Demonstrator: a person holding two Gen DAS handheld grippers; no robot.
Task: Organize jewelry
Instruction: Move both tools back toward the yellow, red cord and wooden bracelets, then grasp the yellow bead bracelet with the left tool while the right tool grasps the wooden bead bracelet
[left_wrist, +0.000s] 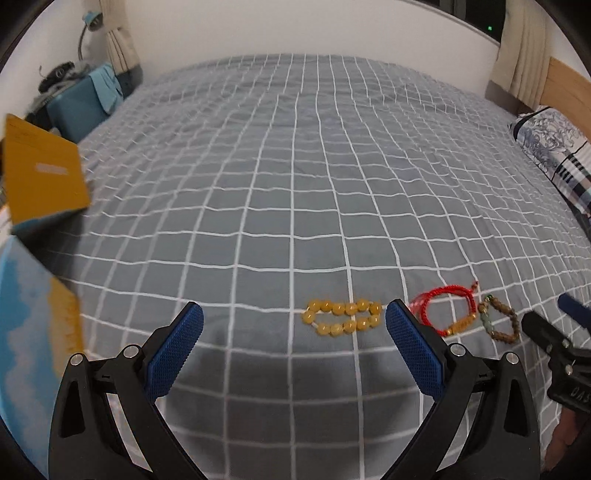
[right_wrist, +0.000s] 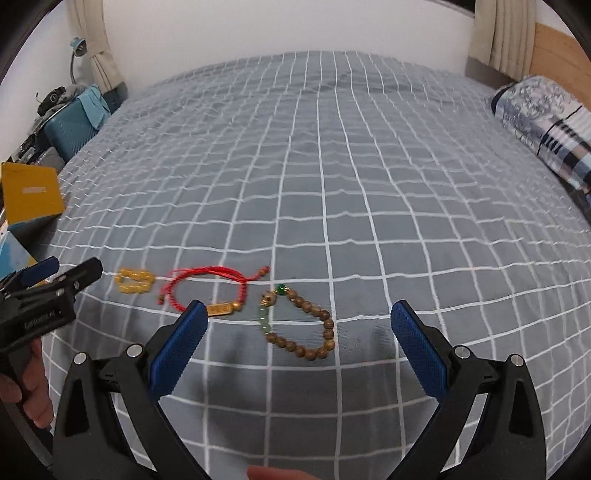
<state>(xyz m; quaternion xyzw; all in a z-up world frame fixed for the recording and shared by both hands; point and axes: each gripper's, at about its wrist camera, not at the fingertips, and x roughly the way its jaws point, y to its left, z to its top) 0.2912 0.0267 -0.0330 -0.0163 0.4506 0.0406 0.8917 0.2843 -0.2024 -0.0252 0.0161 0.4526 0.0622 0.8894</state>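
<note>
Bracelets lie in a row on the bed (left_wrist: 295, 184), three of them on the grey checked cover: a yellow bead bracelet (left_wrist: 342, 316), a red cord bracelet (right_wrist: 208, 288) with a gold charm, and a brown wooden bead bracelet (right_wrist: 303, 325) carrying a few green stones. The left tool (left_wrist: 294, 317) hovers with its jaws wide apart and empty, the yellow beads lying ahead between its blue pads. The right tool (right_wrist: 299, 315) is likewise spread wide and empty, with the wooden beads between its fingers.

Trouble could come from the soft cover (it gives and wrinkles), so a pinch may catch fabric along with beads, or only one strand, letting the loop swing and slip out. The red cord lies just beside both neighbours, and its loose ends could snag and be dragged along. The two tools are close side by side and could bump if both reach inward.

At the left edge of the bed sits a yellow box (left_wrist: 44, 177), with a blue-and-white item (left_wrist: 29, 314) nearer the camera; what either holds cannot be seen. No bracelet is inside any container yet.
</note>
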